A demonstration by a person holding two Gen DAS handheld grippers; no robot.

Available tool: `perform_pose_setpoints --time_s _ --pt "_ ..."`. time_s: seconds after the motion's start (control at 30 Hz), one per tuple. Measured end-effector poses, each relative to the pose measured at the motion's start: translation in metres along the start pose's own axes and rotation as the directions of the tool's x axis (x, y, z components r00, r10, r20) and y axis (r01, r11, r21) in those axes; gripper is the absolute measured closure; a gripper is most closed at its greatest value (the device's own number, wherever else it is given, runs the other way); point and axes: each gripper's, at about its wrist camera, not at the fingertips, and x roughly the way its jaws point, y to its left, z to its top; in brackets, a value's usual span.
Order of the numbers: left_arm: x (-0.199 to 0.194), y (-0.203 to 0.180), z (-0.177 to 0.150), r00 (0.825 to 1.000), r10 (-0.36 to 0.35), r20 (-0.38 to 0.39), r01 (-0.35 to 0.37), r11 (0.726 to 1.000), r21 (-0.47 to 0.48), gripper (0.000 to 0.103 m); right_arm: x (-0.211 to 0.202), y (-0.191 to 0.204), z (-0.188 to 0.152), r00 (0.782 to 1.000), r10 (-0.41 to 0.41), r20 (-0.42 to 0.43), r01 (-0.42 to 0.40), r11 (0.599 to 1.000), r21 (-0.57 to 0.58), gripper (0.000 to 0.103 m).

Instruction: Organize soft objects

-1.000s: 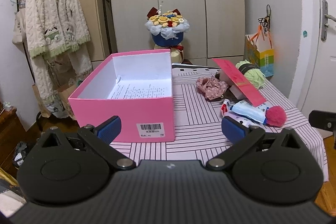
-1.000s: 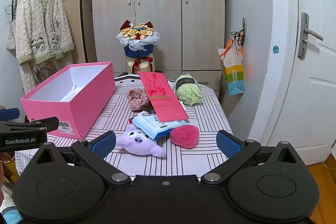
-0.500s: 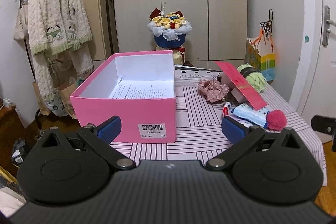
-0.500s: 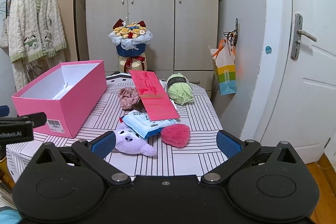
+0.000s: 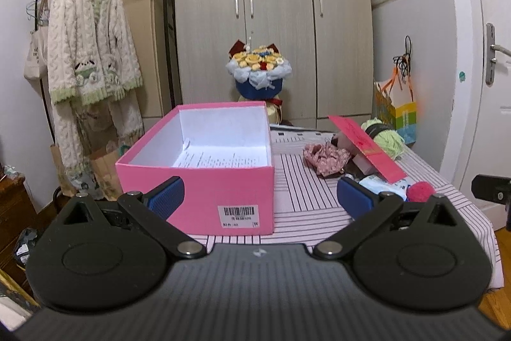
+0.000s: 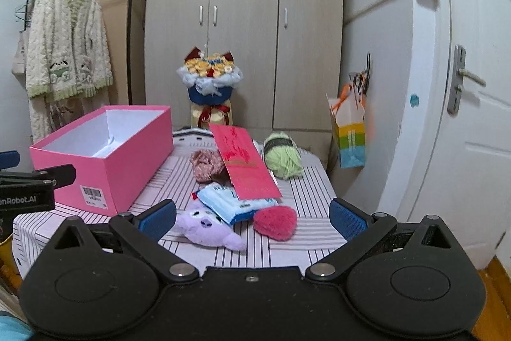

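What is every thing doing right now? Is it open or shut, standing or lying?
Pink box: open, no lid, paper inside.
Purple plush toy: lying on the table.
Green yarn ball: wound, on its side.
Red envelope: tilted, propped on other things.
Wardrobe doors: shut.
Left gripper: open, empty.
Right gripper: open, empty.

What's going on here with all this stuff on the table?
A person holds a pair of tongs in each hand, sorting soft things on a striped table. Both the left tongs and the right tongs are open and hold nothing. The pink box holds only a sheet of paper. The purple plush toy, pink puff, green yarn and flowery cloth lie beside it.
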Motion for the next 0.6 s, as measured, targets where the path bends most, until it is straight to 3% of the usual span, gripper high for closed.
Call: perform_pose_setpoints --time_s 0.17,0.3,0.37,0.47,0.6 --pt "-0.005 0.004 0.002 0.999 -0.015 0.031 0.015 1.000 -0.006 0.000 -0.009 0.001 -0.003 0.997 0.018 0.072 -0.016 1.000 -0.024 0.000" --pt "-0.003 0.004 0.004 0.999 -0.016 0.038 0.016 1.000 -0.012 0.000 -0.005 -0.013 -0.012 0.980 0.138 0.145 -0.143 0.989 0.027 0.000" --pt "0.002 0.001 0.002 0.999 -0.035 0.038 0.035 0.999 -0.002 0.000 0.007 -0.022 -0.019 0.973 0.193 0.125 -0.202 0.978 0.058 0.000" --pt "0.013 -0.005 -0.002 0.996 -0.088 0.012 0.088 0.996 0.009 0.002 0.024 -0.026 -0.027 0.972 0.220 0.082 -0.224 0.973 0.050 0.000" --pt "0.032 -0.012 -0.006 0.982 -0.189 -0.027 0.188 0.982 -0.007 0.002 0.045 -0.024 -0.033 0.963 0.269 0.023 -0.269 0.963 0.015 0.000"
